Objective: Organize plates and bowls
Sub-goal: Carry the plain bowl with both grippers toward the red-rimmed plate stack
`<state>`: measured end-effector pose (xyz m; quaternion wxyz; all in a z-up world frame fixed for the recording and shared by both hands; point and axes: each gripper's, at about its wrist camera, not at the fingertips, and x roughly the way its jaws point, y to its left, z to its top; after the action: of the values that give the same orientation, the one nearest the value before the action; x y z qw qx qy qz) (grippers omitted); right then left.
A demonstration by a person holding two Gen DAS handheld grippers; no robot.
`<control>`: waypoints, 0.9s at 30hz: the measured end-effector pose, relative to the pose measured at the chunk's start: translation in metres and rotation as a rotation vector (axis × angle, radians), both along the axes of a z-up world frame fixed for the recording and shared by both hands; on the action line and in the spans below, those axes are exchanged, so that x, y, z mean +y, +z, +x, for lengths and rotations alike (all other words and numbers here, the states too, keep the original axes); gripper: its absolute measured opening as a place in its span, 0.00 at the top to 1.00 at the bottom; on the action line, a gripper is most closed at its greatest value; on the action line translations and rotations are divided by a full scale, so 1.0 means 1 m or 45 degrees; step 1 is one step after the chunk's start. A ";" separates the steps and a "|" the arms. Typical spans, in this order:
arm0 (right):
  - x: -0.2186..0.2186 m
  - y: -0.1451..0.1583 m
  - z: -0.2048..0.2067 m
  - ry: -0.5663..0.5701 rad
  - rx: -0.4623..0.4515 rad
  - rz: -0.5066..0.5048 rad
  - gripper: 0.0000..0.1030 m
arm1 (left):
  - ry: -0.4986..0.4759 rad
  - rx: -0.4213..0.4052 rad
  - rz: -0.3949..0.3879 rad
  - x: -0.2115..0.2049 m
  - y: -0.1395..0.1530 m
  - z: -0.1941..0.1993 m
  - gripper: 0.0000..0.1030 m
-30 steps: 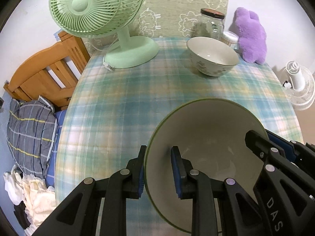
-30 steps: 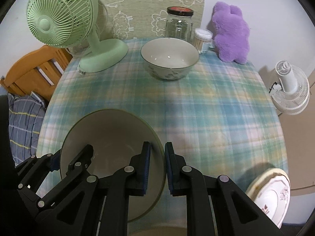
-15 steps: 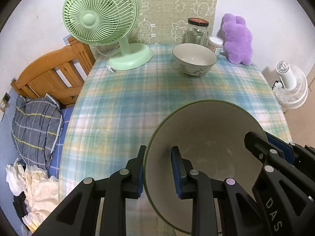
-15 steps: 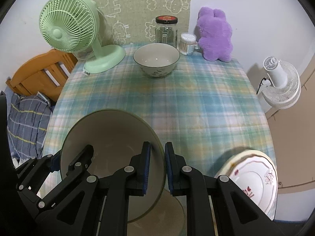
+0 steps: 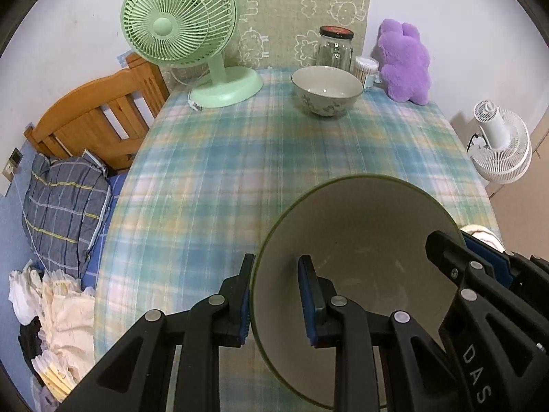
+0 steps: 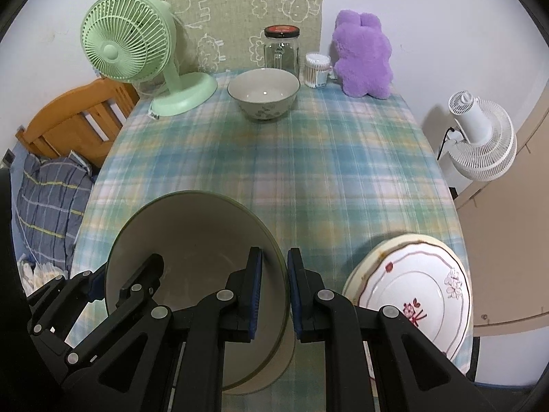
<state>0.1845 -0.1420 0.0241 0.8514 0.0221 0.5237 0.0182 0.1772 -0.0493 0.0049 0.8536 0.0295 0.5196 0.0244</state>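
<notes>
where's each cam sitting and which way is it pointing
Left wrist: on the left gripper, facing the far wall across the table; its jaws clamp the green-rimmed bowl.
Right wrist: on the right gripper, same heading, clamping that bowl's opposite rim; flowered plate at right.
Shared: the bowl, patterned bowl, green fan.

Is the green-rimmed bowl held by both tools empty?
Empty: the green-rimmed bowl shows a bare beige inside, gripped by left tool and right tool.

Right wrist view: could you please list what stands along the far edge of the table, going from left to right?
Green desk fan → glass jar → cotton swab container → purple plush toy. The patterned bowl sits in front of the jar, so I left it out.
</notes>
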 end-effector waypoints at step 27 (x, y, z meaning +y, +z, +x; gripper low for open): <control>-0.003 -0.052 -0.016 0.012 0.170 -0.036 0.82 | 0.026 0.177 -0.047 -0.001 -0.054 -0.017 0.79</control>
<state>0.1681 -0.1451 -0.0274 0.8147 0.0088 0.5796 0.0136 0.1599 -0.0499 -0.0488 0.8156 0.0101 0.5782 0.0215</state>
